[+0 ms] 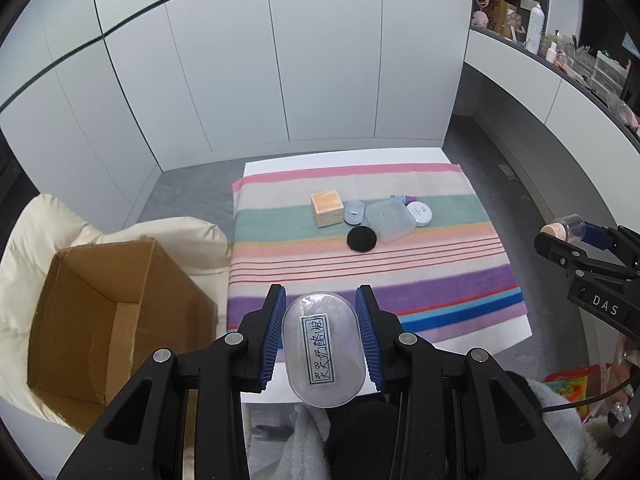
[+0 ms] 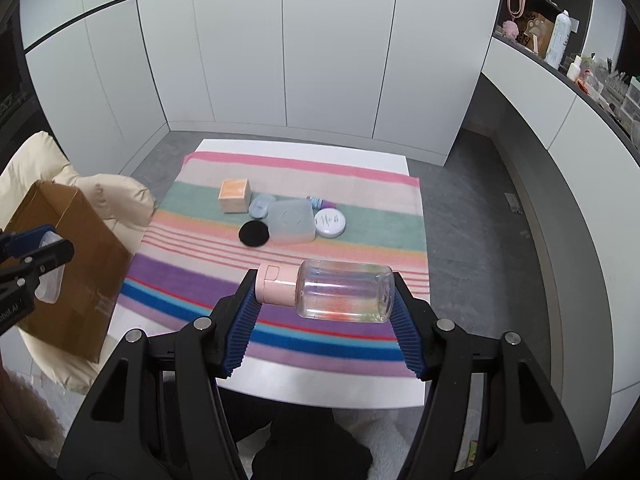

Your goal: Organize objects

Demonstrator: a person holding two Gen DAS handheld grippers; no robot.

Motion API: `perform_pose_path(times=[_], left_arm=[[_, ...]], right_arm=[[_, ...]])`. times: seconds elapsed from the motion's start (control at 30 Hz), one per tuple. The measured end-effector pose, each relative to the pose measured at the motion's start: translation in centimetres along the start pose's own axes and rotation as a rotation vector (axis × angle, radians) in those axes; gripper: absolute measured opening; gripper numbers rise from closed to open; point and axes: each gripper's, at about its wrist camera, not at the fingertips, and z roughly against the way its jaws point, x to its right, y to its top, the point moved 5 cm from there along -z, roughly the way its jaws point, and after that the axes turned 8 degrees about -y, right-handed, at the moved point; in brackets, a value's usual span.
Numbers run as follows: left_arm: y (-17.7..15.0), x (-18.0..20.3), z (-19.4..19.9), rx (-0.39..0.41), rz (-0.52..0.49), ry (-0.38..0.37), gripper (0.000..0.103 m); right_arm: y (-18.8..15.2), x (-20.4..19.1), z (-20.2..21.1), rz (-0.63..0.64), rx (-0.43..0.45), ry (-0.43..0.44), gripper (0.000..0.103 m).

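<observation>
My left gripper point(image 1: 321, 300) is shut on a clear oval case point(image 1: 323, 350) with a label, held above the near edge of the striped cloth point(image 1: 420, 272). My right gripper point(image 2: 325, 285) is shut on a clear bottle with a pink cap point(image 2: 332, 290), held sideways above the cloth point(image 2: 180, 272). On the cloth lie an orange box point(image 1: 327, 208), a blue oval case point(image 1: 354, 212), a clear square box point(image 1: 390, 219), a white round compact point(image 1: 419, 214) and a black round pad point(image 1: 361, 239). An open cardboard box point(image 1: 120, 320) stands at the left.
The cardboard box sits on a cream cushion point(image 1: 36, 240) left of the white table point(image 1: 520, 328). White cabinet walls point(image 1: 280, 60) stand behind. A cluttered shelf point(image 1: 560, 48) runs along the right. A small purple item point(image 1: 408, 199) lies behind the compact.
</observation>
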Motion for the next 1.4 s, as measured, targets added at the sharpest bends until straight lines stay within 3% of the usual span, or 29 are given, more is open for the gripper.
perform_pose_path(times=[0.53,0.73,0.87,1.13,1.4], left_arm=[[-4.2,-0.6,4.1,0.014,0.033,-0.037,0.037],[-5.4,-1.2,4.3,0.003,0.048,-0.015,0.037],[-5.2,-1.4,4.2,0.020,0.039,0.016,0.037],[-5.8,-1.6,3.8,-0.011,0.053,-0.017,0.037],[-7.2,-3.7,4.3,-0.022,0.092,0.015,0.037]], right_arm=[[-5.9,-0.6,3.6,-0.002,-0.027,0.044,0.064],[-7.6,-1.7,4.2,0.025,-0.030,0.070,0.064],[-7.9,-2.3,4.2,0.029,-0.036,0.092,0.064],[-7.9,-3.3,3.5,0.045,-0.052,0.090,0.064],[-7.5,-5.5,2.9,0.084,-0.058,0.114,0.064]])
